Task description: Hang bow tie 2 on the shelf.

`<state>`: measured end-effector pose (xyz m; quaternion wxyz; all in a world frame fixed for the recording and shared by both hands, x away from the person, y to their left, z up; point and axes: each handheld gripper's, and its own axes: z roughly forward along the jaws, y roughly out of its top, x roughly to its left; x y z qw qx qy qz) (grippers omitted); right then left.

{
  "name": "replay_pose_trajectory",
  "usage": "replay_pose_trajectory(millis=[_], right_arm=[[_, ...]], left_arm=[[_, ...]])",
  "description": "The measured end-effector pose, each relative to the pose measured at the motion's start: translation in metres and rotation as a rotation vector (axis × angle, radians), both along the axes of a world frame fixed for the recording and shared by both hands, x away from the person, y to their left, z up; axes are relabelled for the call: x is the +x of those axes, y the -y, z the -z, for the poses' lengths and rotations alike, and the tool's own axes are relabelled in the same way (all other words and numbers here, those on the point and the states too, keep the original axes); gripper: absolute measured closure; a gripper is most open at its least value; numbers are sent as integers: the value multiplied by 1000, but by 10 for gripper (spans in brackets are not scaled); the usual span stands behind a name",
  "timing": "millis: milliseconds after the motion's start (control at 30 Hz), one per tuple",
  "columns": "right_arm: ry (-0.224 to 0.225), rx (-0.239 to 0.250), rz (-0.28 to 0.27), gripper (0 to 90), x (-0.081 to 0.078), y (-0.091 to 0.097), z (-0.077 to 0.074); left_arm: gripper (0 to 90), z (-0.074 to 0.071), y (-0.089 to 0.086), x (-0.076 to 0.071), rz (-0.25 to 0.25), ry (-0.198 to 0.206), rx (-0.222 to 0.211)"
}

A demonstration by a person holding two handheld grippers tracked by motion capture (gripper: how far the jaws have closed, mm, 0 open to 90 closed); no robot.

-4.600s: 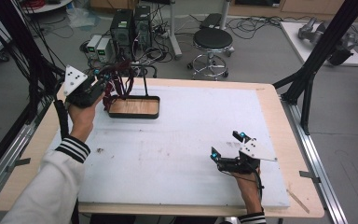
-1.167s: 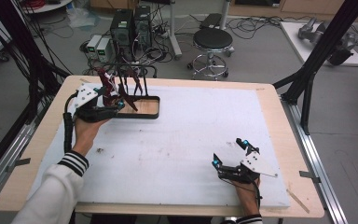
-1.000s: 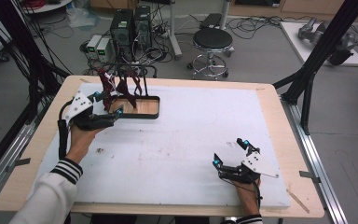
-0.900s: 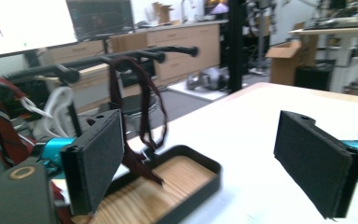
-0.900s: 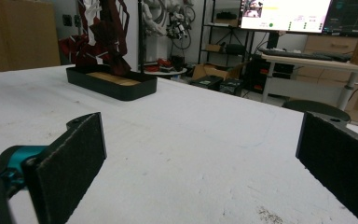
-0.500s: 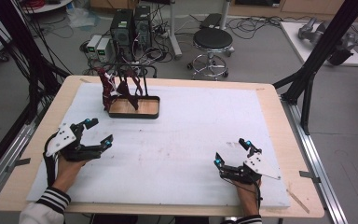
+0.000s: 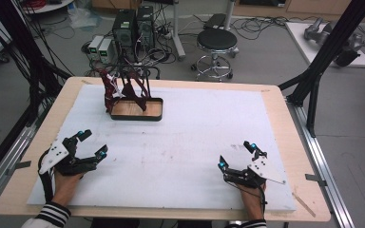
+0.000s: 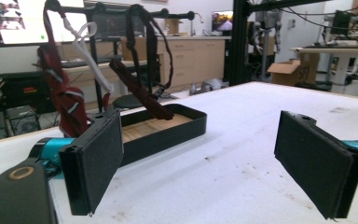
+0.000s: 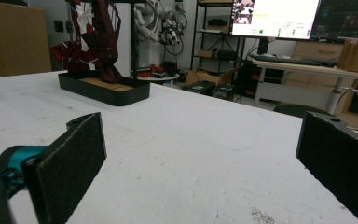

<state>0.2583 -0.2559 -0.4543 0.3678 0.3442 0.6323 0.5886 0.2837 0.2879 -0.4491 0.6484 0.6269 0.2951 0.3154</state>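
Neckties (image 7: 123, 88) hang on rack (image 7: 138, 100), work apparently done; left gripper (image 7: 88, 145) and right gripper (image 7: 235, 154), well apart from rack, spread empty.

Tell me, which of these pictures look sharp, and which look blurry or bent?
High view: evenly lit, soft shadows, the white foam table top reads clearly. Left gripper view: the near black padded jaws look soft, the black tray with a wooden floor sharper. Right gripper view: jaws blurred too, bright monitor washed out.
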Motion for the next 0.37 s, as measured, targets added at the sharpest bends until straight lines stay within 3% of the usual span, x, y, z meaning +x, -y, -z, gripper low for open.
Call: replay_pose_trajectory(millis=[367], right_arm=[[8, 0, 2, 7, -1, 0, 0]], left_arm=[[159, 7, 0, 1, -17, -12, -21]])
